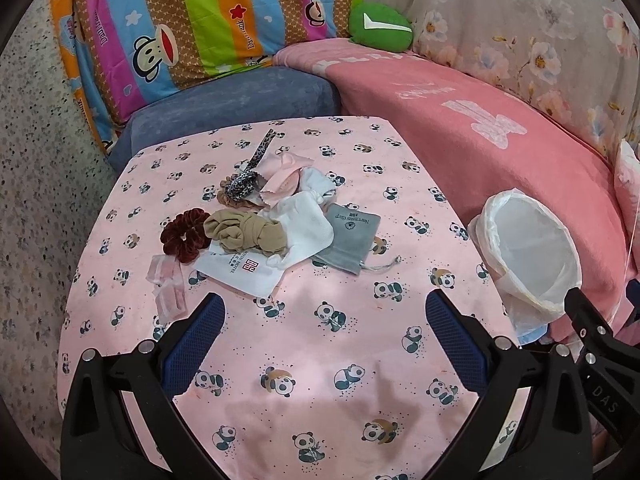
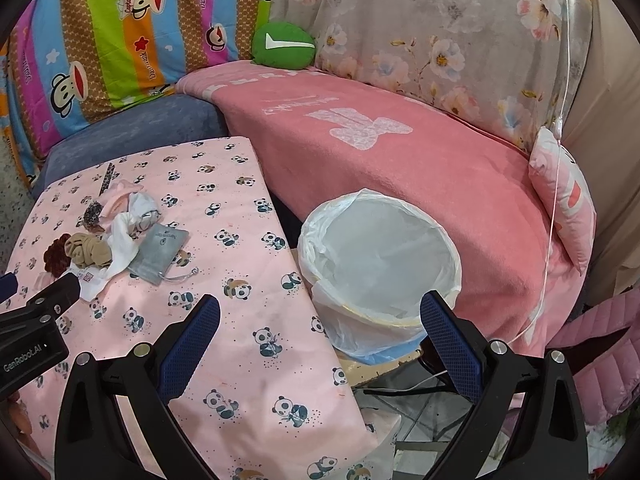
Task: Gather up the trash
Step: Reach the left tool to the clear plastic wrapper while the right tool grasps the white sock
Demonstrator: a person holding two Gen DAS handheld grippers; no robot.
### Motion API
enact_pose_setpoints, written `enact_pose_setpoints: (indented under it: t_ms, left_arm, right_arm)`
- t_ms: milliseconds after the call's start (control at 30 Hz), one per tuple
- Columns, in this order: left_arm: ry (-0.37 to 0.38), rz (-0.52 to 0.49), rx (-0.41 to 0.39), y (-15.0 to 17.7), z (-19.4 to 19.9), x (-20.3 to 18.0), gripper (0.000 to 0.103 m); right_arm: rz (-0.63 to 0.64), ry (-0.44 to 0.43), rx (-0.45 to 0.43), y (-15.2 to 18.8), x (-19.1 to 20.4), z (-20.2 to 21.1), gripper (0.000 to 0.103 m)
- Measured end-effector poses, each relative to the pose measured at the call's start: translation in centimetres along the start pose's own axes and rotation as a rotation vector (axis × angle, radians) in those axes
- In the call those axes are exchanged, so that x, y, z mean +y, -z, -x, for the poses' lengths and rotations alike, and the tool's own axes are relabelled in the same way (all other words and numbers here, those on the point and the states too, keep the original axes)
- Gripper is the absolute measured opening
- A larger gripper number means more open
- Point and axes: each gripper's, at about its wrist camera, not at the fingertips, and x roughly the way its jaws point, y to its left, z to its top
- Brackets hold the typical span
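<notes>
On the panda-print table (image 1: pixel 304 344), a pile of small items lies toward 11 o'clock of the left gripper (image 1: pixel 326 320), whose blue-padded tongs stand wide apart and hold nothing. From left to right the pile shows a crumpled pink wrapper (image 1: pixel 168 284), a dark red scrunchie (image 1: pixel 184 234), a tan knotted cloth (image 1: pixel 244 232) lying on a white printed bag (image 1: pixel 244 270), a leopard-print scrunchie (image 1: pixel 240 184), white cloth (image 1: pixel 308 220) and a grey drawstring pouch (image 1: pixel 352 236). The lined trash bin (image 2: pixel 380 256) stands just beside the table's right edge, at 12 o'clock of the right gripper (image 2: pixel 320 320), whose tongs are also spread apart and empty above the table's edge.
</notes>
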Motion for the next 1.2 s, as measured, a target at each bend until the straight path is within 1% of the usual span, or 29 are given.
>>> enact_pose_setpoints:
  t_ms: [200,333,433,567,700,767,900,1000,1100,1200]
  left_arm:
    - [-0.035,0.027,0.005,-0.4,-2.1,3.9,0.096]
    - [-0.064,0.084,0.041,-0.5,-4.3,7.8,0.096]
    - [-0.077,0.136,0.066,-0.3,-5.9,10.8,0.096]
    - [-0.082,0.202,0.108,0.2,-7.8,14.4,0.096]
    - [-0.058,0.257,0.144,1.2,-9.6,17.3,0.096]
    - [-0.032,0.278,0.159,1.6,-10.2,18.0,0.096]
    - [0.006,0.298,0.173,2.0,-11.1,18.9,0.092]
    - [0.04,0.323,0.181,2.2,-11.4,19.7,0.092]
    - [0.027,0.327,0.185,2.4,-11.6,20.2,0.092]
    - [0.029,0.334,0.191,2.5,-12.0,20.9,0.092]
  right_arm:
    - [0.018,-0.043,-0.005,-0.5,2.6,-0.9,0.098]
    - [0.041,-0.064,-0.008,-0.8,4.9,-1.8,0.098]
    - [0.039,-0.103,-0.002,-1.1,6.6,-2.7,0.098]
    - [0.044,-0.151,0.007,-1.7,9.1,-4.2,0.098]
    - [0.047,-0.203,0.011,-2.1,11.7,-5.6,0.098]
    - [0.048,-0.229,0.022,-2.3,13.0,-6.5,0.098]
    - [0.065,-0.247,0.035,-2.8,15.4,-7.7,0.097]
    - [0.082,-0.266,0.037,-3.1,17.1,-8.2,0.096]
    - [0.093,-0.291,0.041,-3.4,18.4,-8.9,0.094]
    - [0.106,-0.294,0.047,-3.6,19.6,-9.7,0.09]
